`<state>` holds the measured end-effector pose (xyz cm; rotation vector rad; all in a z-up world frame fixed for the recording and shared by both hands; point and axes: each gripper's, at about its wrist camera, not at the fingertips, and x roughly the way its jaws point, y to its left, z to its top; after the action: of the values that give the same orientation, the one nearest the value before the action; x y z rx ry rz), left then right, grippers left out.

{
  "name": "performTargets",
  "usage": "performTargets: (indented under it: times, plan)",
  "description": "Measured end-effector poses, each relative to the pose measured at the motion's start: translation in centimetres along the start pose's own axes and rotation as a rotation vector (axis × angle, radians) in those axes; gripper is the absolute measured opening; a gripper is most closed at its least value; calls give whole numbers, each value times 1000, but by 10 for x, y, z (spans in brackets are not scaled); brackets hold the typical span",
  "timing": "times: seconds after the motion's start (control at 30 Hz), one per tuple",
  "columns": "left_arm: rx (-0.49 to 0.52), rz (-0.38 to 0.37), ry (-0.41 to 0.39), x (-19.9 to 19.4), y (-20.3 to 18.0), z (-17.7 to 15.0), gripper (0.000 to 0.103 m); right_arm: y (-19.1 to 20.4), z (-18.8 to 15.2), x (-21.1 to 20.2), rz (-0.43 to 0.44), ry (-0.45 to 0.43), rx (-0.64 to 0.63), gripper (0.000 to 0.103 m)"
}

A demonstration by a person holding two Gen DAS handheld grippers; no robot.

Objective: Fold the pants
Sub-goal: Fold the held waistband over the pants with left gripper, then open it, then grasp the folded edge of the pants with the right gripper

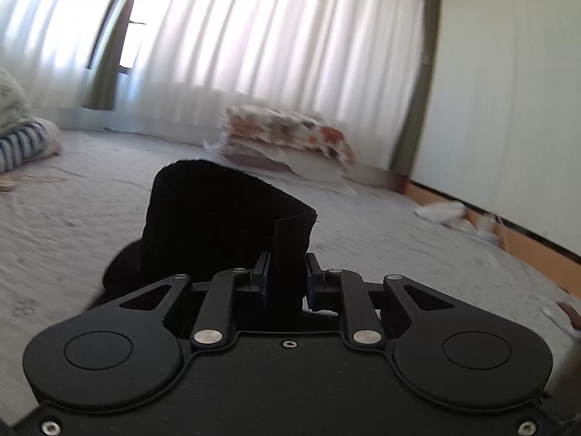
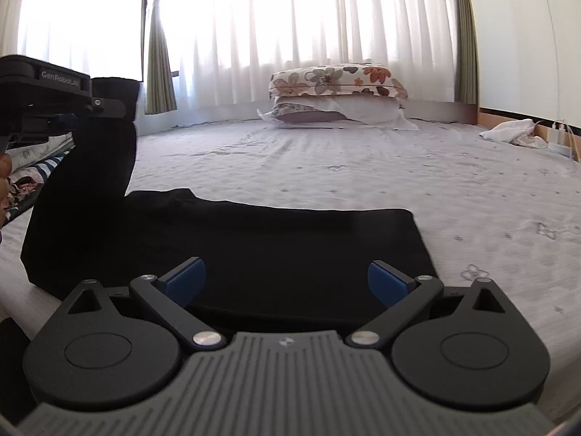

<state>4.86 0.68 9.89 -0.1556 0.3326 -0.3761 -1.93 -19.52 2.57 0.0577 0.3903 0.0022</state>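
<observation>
Black pants (image 2: 276,250) lie flat across the near part of the bed (image 2: 363,167). Their left end is lifted off the sheet and hangs from my left gripper (image 2: 118,105), which sits high at the left of the right wrist view. In the left wrist view, my left gripper (image 1: 287,265) is shut on a folded strip of the black pants (image 1: 218,218), which stands up in front of its pads. My right gripper (image 2: 287,283) hovers over the near edge of the flat part, open, its blue pads (image 2: 185,279) wide apart and holding nothing.
Two stacked floral pillows (image 2: 337,87) rest at the head of the bed below white curtains. A crumpled white cloth (image 2: 508,130) and charger cables (image 2: 559,141) lie at the right edge by the wall. Striped clothing (image 1: 21,145) is piled at the left.
</observation>
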Motion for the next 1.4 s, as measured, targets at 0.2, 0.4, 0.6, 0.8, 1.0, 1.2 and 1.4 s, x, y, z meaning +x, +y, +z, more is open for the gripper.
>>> performTargets:
  times: [0.2, 0.4, 0.6, 0.8, 1.0, 1.2, 1.4]
  plan:
    - [-23, -124, 364, 49, -41, -60, 32, -26, -18, -14, -15, 40, 64, 102]
    - [-6, -133, 220, 11, -23, -42, 72, -32, -25, -19, 51, 17, 103, 102]
    - [-55, 83, 87, -22, 34, -27, 64, -18, -17, 5, 77, 11, 177, 103]
    - [-108, 328, 120, -17, 97, -38, 40, -10, -10, 32, 46, 4, 323, 103]
    - [-97, 374, 165, -4, 112, -62, 36, 24, -4, 37, -93, -39, 150, 102]
    - [-87, 368, 175, 3, 106, -80, 36, 21, -10, 57, -108, 89, 281, 99]
    - [-79, 362, 164, 3, 105, -84, 36, 23, -9, 54, -12, 99, 388, 98]
